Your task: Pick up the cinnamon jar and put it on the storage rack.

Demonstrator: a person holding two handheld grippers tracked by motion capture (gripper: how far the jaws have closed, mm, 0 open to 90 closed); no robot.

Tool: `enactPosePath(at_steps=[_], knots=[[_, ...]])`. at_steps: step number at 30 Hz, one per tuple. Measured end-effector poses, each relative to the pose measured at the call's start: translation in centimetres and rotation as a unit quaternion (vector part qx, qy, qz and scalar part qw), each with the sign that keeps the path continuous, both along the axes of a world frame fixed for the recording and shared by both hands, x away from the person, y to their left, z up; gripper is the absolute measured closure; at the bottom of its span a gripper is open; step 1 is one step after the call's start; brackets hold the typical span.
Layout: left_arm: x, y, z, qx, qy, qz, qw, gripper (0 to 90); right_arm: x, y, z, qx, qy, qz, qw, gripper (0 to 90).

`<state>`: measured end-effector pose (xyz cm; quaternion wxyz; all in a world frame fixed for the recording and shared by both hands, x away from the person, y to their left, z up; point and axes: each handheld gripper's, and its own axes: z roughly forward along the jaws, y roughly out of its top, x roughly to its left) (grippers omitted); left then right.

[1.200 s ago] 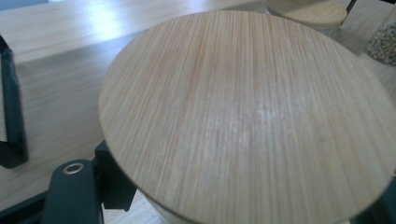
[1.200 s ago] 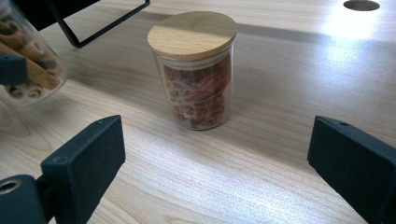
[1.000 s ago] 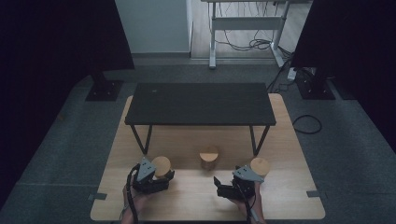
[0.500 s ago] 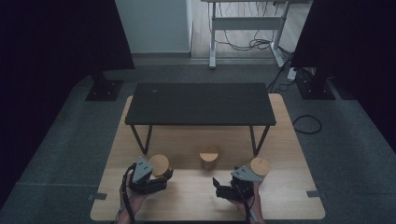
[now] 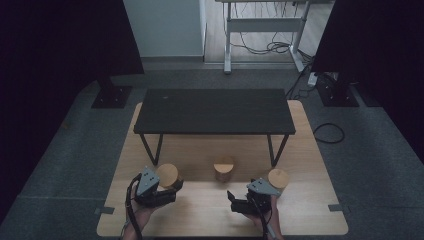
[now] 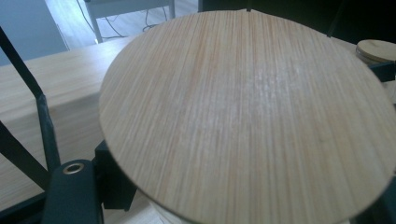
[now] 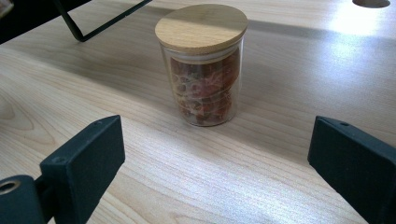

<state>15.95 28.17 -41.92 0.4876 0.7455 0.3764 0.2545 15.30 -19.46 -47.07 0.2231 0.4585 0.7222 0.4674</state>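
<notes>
upright glass jar (image 7: 204, 70) with bamboo lid, red-green filling, on the wooden board (image 7: 299, 60).

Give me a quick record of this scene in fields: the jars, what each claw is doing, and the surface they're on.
Surface: light wooden board on grey carpet, a black table standing over its far part
Jars: three with round wooden lids
Left jar: at the left claw, lid close up between its jaws; grip cannot be told
Middle jar: glass, reddish contents, upright, ahead of the right claw, untouched
Right jar: beside the right claw
Right claw: open, jaws wide apart
</notes>
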Motion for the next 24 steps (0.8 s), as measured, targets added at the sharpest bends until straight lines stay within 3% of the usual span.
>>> enactPosePath(at_steps=[24], knots=[[0.4, -0.2, 1.1, 0.001, 0.003, -0.006, 1.0, 25.5, 0.0, 0.0, 0.0, 0.001, 0.0, 0.0, 1.0, 3.2]])
